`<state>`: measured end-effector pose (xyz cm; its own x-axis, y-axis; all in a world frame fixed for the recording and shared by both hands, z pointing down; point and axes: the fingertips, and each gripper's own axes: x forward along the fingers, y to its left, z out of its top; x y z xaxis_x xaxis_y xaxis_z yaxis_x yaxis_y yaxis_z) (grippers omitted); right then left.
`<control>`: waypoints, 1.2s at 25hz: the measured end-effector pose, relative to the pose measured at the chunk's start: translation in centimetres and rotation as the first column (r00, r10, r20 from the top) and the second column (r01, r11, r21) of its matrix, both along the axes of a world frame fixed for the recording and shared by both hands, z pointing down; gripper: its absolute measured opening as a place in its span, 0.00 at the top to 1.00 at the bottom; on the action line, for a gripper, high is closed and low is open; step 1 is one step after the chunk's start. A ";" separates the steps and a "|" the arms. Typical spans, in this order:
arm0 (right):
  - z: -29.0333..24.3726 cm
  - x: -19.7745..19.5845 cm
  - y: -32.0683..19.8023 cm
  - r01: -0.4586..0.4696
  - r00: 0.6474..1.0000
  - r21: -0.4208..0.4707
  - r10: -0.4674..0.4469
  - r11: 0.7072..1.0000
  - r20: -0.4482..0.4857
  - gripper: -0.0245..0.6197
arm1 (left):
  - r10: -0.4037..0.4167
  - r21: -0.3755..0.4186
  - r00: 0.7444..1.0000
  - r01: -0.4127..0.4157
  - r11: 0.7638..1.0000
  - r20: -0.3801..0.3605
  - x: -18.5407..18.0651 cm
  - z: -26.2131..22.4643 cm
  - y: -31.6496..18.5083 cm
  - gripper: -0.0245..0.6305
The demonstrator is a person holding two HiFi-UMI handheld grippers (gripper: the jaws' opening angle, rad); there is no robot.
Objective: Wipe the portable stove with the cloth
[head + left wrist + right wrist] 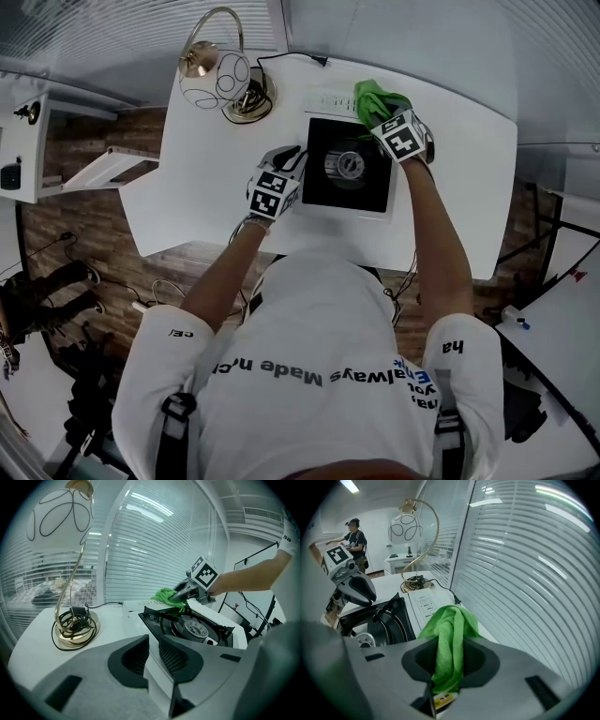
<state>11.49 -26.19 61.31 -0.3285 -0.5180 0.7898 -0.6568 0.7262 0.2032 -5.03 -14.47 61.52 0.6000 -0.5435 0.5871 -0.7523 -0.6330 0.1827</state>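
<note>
The portable stove [380, 202], a white body with a black top and a round burner [196, 630], stands in the middle of the white table. My right gripper [382, 111] is shut on a green cloth [373, 97], which lies over the stove's far right corner. In the right gripper view the cloth [451, 637] hangs bunched between the jaws of that gripper [449, 667]. My left gripper [292, 167] is at the stove's left side. Its jaws [153, 656] are closed on the stove's white edge [157, 679].
A gold lamp with a white globe [225, 77] and a coiled black cord [70, 625] stands at the table's far left. Window blinds [525, 564] run along the table's far side. The table's right part [459, 187] is bare. A person [356, 538] stands far off.
</note>
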 end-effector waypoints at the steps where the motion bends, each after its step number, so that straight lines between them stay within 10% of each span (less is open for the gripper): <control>1: 0.0 0.8 0.0 -0.008 1.000 0.001 0.008 1.000 -0.005 0.83 | -0.001 -0.001 1.000 0.001 1.000 0.000 0.0 0.0 0.0 0.89; 15: -3.3 8.2 1.7 -0.204 0.978 0.109 0.199 0.973 0.057 0.83 | 0.005 -0.011 1.000 -0.005 1.000 0.002 0.0 0.1 0.0 0.89; 30: 0.3 7.2 7.6 -0.219 0.972 -0.020 0.220 0.976 0.086 0.83 | 0.001 -0.008 1.000 -0.001 1.000 0.009 0.0 0.1 0.0 0.89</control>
